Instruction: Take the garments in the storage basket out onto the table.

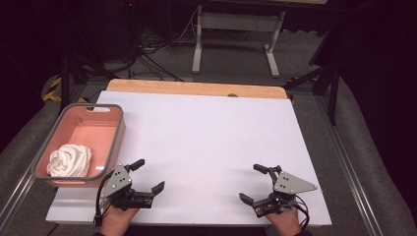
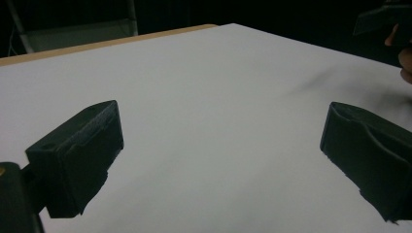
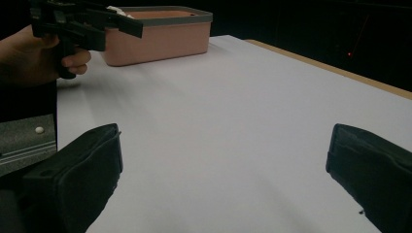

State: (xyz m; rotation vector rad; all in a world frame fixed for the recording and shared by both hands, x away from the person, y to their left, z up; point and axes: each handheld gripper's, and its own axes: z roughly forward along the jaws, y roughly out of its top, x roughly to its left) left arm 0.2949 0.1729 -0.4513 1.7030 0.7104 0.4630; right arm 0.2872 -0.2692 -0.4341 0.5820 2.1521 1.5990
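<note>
A pink basin with a grey rim stands at the table's left edge, and a crumpled white cloth lies in its near end. My left gripper is held low over the white table top near the front edge, just right of the basin, open with nothing between its jaws. My right gripper hovers near the front right, also open and holding nothing. In the left gripper view the left gripper has bare table between its jaws. In the right gripper view the right gripper looks toward the basin and the left gripper.
A wooden strip runs along the table's far edge. Beyond it, a white desk frame and cables stand on the dark floor. Metal rails flank the table on both sides.
</note>
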